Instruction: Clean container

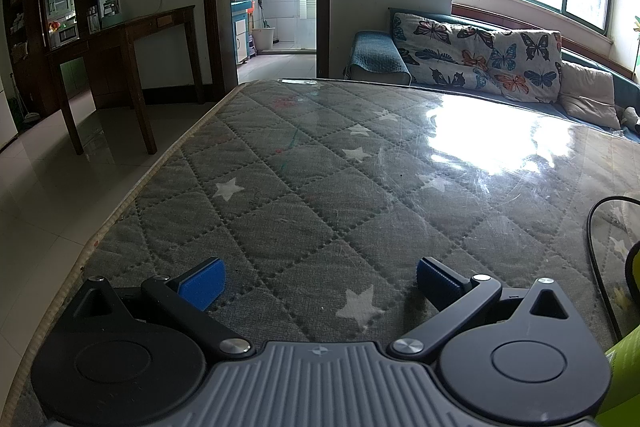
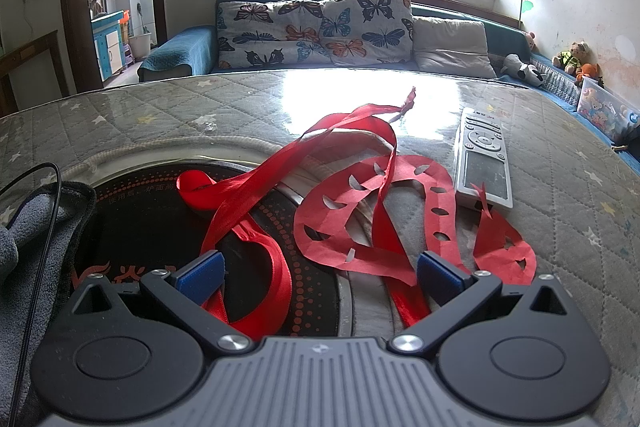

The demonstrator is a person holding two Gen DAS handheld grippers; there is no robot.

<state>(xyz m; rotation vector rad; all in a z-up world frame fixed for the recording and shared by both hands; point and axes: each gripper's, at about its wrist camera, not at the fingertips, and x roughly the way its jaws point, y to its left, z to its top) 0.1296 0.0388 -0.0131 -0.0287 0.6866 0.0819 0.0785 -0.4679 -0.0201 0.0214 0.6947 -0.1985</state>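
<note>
Big table point(image 2: 560, 227) up front, covered in grey quilted cloth with white stars, diamond stitching, clear glossy sheet on top catching heavy window glare. Behind it a teal sofa point(image 2: 180, 55) stacked with butterfly-print cushions point(image 2: 316, 27) and a plain beige pillow point(image 2: 452, 45); few plush toys point(image 2: 572, 57) along the far ledge. Dark wooden console table point(image 1: 132, 39) and shiny tiled floor off to the left in the left wrist view.

Round black induction cooktop point(image 2: 156, 227) with orange dot rings and a metal rim, set in the table in front of the right gripper point(image 2: 320, 273). Can't tell which thing counts as the container. Satin red ribbon point(image 2: 248, 195) looping across the cooktop, next to a flat red paper cutout point(image 2: 400, 187) with leaf-shaped holes, lying between the blue pads. Grey fleecy cloth point(image 2: 36, 227) bunched at left edge, thin black cable point(image 2: 44, 227) over it. Silver remote control point(image 2: 484, 159) just beyond the paper.

Left gripper point(image 1: 320, 279) over bare quilt, jaws spread wide, nothing between. Right gripper jaws wide too, gripping nothing.
</note>
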